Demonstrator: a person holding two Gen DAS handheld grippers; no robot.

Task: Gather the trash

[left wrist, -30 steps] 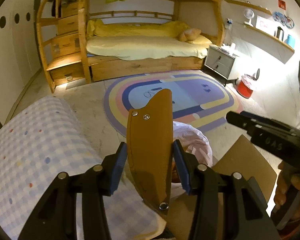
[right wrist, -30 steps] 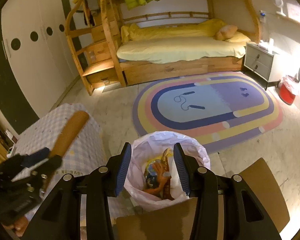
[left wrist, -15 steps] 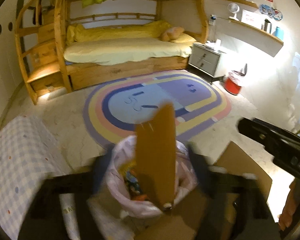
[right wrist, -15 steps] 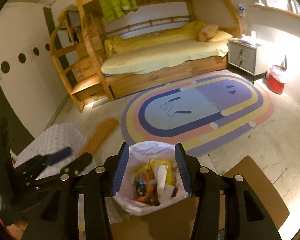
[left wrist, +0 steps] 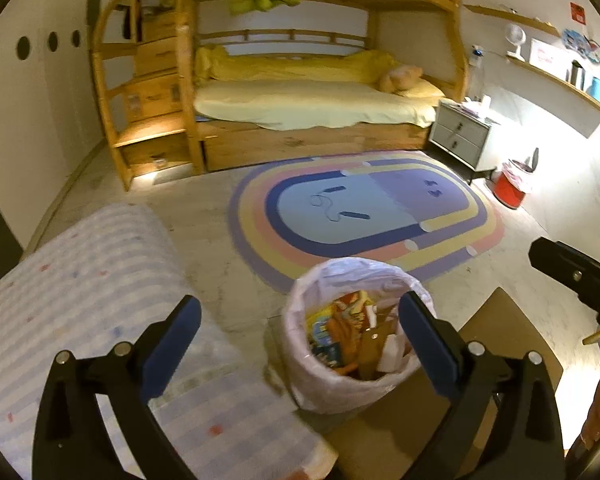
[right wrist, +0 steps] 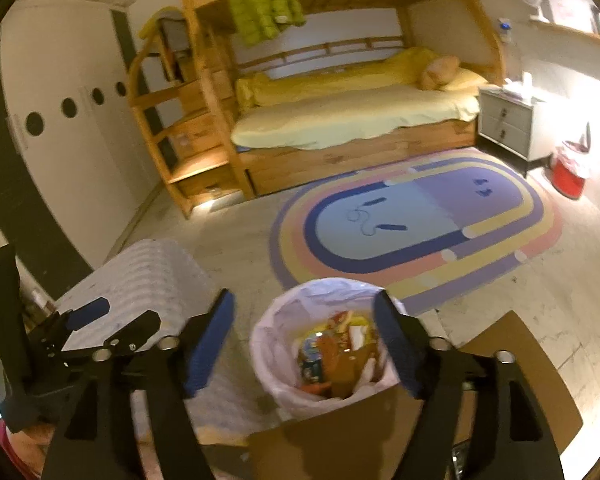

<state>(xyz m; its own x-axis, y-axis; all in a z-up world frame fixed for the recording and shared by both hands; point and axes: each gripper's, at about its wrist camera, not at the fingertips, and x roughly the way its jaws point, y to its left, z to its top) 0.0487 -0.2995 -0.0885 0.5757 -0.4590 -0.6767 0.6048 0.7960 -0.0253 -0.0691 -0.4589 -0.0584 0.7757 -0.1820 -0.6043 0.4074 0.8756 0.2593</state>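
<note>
Bedroom: bunk bed [left wrist: 300, 92] filling top of frame, rainbow rug [left wrist: 364, 216] centre | left gripper [left wrist: 300, 344] now empty, fingers spreading apart, brown sheath [left wrist: 374, 350] it was clamping a second ago lying in lined trash bin [left wrist: 300, 360], lower centre | right gripper [right wrist: 306, 354] also opening, nothing between | one item binned; both hands freeing for next trash.

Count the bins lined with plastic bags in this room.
2: a white-bagged trash bin full of wrappers on the floor just below the grippers, and a red bin by the nightstand. Others may be out of view.
</note>
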